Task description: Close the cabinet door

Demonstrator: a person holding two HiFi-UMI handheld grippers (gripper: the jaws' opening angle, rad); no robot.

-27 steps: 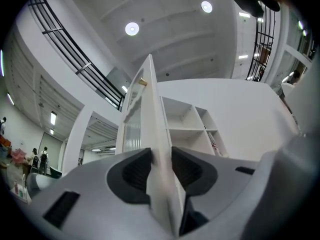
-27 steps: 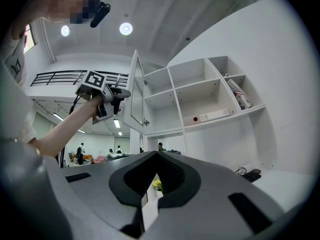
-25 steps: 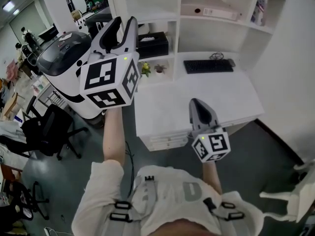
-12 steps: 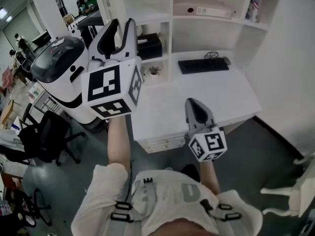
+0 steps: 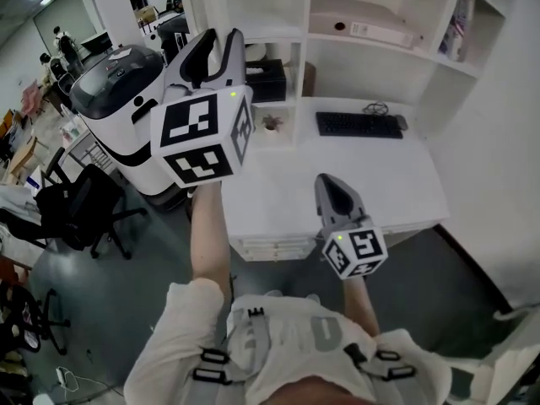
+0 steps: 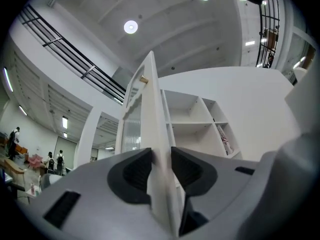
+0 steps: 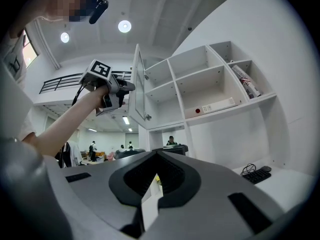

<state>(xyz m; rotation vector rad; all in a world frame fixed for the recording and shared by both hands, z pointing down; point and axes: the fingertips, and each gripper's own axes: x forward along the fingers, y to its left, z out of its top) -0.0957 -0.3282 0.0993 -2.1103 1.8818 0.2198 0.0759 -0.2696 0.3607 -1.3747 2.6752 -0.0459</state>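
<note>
**Left Gripper Held the Open Cabinet Door**

The cabinet door [image 7: 138, 64] stood open. It stuck out from the top left corner of the white shelves [image 7: 200, 91]. The left gripper [image 5: 221, 40] was up high in front of the shelves. Its jaws pinched the thin edge of the door (they had just squeezed a little tighter). The right gripper [image 5: 332, 184] was lower down in front of the shelves, well away from the door. Its jaws were pressed together with nothing in them. A black keyboard [image 5: 358, 125] lay just below the shelves.
</note>
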